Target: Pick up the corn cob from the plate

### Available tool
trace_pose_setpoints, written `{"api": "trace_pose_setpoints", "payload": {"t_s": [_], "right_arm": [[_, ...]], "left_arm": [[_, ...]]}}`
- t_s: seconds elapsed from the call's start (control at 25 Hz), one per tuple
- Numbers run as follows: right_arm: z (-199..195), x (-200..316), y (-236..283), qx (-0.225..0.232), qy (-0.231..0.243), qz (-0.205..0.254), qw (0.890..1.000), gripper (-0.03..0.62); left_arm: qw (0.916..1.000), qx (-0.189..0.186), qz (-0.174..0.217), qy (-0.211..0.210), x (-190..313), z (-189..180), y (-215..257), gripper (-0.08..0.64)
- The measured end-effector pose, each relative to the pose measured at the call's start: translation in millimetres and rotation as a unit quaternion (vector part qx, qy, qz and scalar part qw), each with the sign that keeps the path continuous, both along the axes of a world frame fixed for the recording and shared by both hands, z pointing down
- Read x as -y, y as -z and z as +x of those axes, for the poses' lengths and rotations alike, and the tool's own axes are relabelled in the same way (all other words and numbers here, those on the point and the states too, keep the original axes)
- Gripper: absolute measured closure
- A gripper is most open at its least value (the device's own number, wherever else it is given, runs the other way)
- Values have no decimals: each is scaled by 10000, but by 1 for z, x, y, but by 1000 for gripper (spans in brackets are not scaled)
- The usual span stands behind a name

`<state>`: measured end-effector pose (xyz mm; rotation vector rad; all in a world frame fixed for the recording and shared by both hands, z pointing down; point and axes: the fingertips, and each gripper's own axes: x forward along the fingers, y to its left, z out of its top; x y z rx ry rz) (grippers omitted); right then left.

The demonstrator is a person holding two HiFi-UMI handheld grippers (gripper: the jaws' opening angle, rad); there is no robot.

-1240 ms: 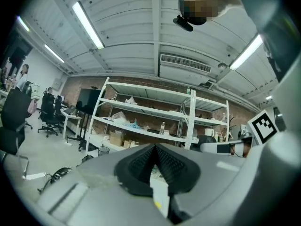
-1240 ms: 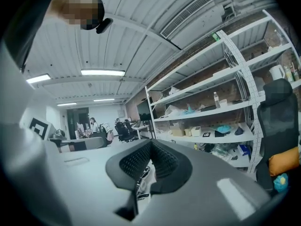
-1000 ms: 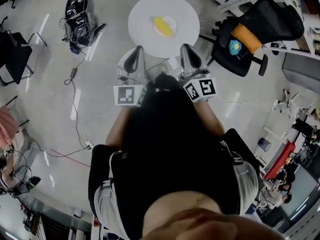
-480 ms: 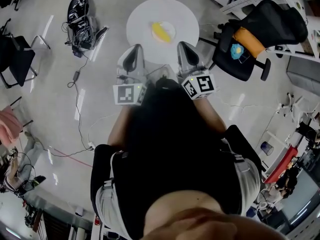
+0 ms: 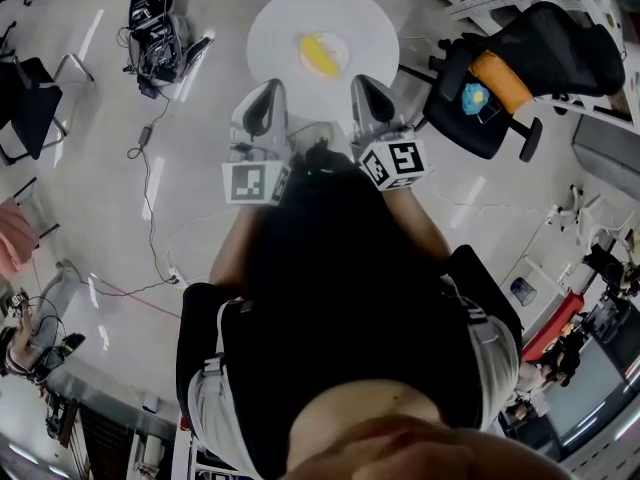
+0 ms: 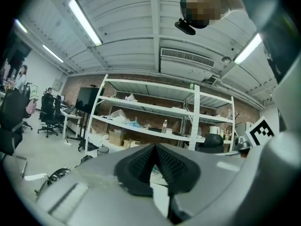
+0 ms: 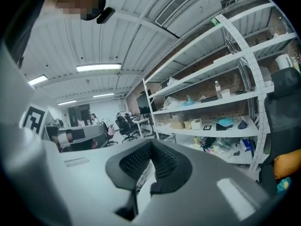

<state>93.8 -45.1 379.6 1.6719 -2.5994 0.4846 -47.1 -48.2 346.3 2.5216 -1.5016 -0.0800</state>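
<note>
A yellow corn cob (image 5: pixel 320 54) lies on a small white plate (image 5: pixel 340 44) on the round white table (image 5: pixel 280 28), seen only in the head view. My left gripper (image 5: pixel 268 88) and right gripper (image 5: pixel 362 81) are held side by side just short of the table's near edge, both pointing towards it. The left gripper (image 6: pixel 154 147) has its dark ribbed pads (image 6: pixel 136 166) together with nothing between them. The right gripper (image 7: pixel 151 144) is also shut and holds nothing. Neither touches the corn or the plate.
A black office chair (image 5: pixel 520 48) with an orange cushion (image 5: pixel 492 76) stands right of the table. A dark bag and cables (image 5: pixel 155 23) lie on the floor to its left, with another chair (image 5: pixel 30 108) farther left. White storage shelves (image 6: pixel 155 121) fill the room ahead.
Both grippers have moved forward, closer to the table's near edge, still side by side and shut. The corn and plate have not moved.
</note>
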Motion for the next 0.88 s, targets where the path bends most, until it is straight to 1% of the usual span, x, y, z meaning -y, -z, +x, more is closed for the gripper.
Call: {"api": "trace_pose_setpoints", "payload": {"t_s": [0.48, 0.76, 0.88], "right_arm": [[-1, 16, -45, -118, 158, -521, 9984, 586], [-3, 26, -82, -291, 254, -875, 9954, 586], [-3, 32, -99, -341, 271, -1046, 9936, 586]], "left_arm": [[9998, 6, -207, -6, 14, 16, -18, 558], [9995, 31, -309, -17, 17, 24, -31, 558], [9991, -1, -434, -20, 21, 28, -39, 558]]}}
